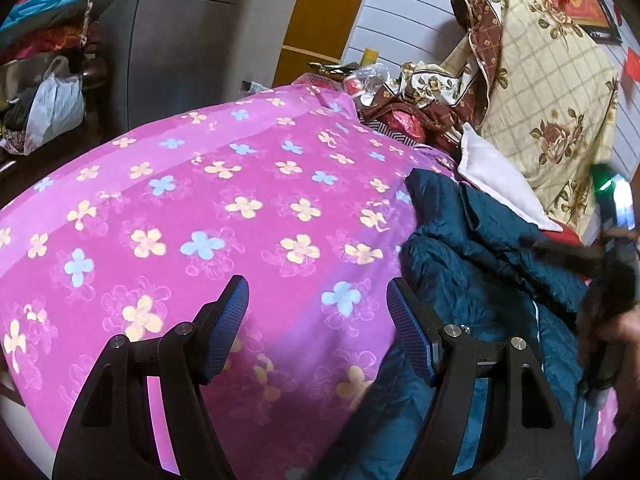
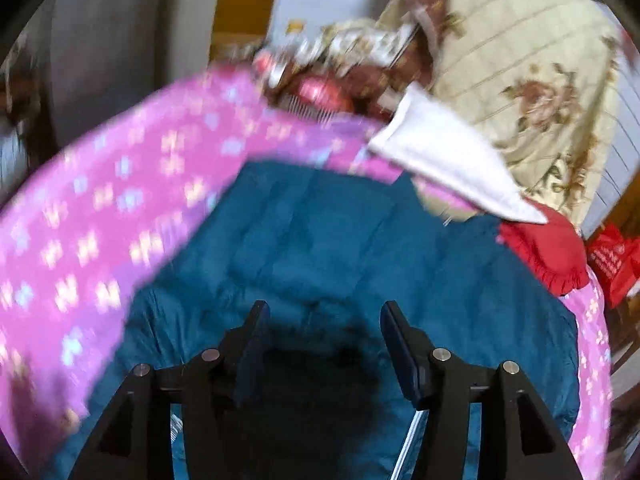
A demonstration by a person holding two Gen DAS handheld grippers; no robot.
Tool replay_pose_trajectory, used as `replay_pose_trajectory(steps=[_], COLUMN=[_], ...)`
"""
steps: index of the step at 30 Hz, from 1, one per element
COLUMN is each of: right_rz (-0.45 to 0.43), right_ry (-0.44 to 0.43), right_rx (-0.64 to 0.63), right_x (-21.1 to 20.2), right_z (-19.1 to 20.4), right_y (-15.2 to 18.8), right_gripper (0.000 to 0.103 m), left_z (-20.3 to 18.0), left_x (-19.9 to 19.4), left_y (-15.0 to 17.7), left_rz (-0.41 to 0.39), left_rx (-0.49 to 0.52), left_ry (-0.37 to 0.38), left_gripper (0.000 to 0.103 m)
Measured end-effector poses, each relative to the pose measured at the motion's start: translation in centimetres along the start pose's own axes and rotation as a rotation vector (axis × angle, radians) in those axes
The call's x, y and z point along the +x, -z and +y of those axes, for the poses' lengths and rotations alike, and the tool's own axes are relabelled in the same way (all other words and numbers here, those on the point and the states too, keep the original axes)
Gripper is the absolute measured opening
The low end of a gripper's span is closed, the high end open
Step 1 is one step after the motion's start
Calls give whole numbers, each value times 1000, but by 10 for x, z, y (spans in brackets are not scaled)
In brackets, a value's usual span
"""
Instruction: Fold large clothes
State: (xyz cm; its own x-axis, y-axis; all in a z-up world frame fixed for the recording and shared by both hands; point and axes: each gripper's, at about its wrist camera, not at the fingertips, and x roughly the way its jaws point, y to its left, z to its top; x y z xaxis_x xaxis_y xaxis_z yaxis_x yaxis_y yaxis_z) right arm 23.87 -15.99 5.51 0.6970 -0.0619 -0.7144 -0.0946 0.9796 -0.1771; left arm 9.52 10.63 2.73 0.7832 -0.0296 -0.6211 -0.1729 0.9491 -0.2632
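Note:
A teal quilted jacket (image 1: 480, 248) lies rumpled on a bed with a pink flowered sheet (image 1: 200, 200). In the left wrist view it is at the right; my left gripper (image 1: 318, 300) is open and empty above the sheet, just left of the jacket's edge. In the right wrist view the jacket (image 2: 320, 240) fills the middle, with a dark fur trim (image 2: 316, 380) near the jaws. My right gripper (image 2: 322, 328) is open above the jacket and holds nothing. The right gripper also shows blurred at the right edge of the left wrist view (image 1: 616, 264).
A white pillow (image 1: 492, 176) and a floral quilt (image 1: 552, 92) are piled at the bed's head. A red frilled cloth (image 2: 544, 252) lies right of the jacket. Bags and clothes (image 1: 44, 60) are stacked at the far left beside a grey wardrobe (image 1: 180, 40).

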Motion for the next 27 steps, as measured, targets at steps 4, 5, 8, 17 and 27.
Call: replay_pose_trajectory(steps=[4, 5, 8, 17, 27], right_rz=[32, 61, 159, 146, 22], right_ry=[81, 90, 85, -169, -62], right_rx=[48, 60, 118, 215, 489], right_x=[24, 36, 76, 18, -175], right_z=[-7, -5, 1, -20, -198], right_y=[-25, -29, -30, 6, 183], right_gripper=[44, 43, 41, 40, 42], left_z=[-6, -8, -12, -23, -31], left_x=[1, 3, 7, 15, -2], left_y=[2, 2, 3, 8, 30], left_rz=[5, 9, 19, 77, 67], left_rx=[22, 29, 54, 97, 165], left_ry=[-2, -3, -11, 1, -19], left_gripper=[72, 72, 72, 72, 72])
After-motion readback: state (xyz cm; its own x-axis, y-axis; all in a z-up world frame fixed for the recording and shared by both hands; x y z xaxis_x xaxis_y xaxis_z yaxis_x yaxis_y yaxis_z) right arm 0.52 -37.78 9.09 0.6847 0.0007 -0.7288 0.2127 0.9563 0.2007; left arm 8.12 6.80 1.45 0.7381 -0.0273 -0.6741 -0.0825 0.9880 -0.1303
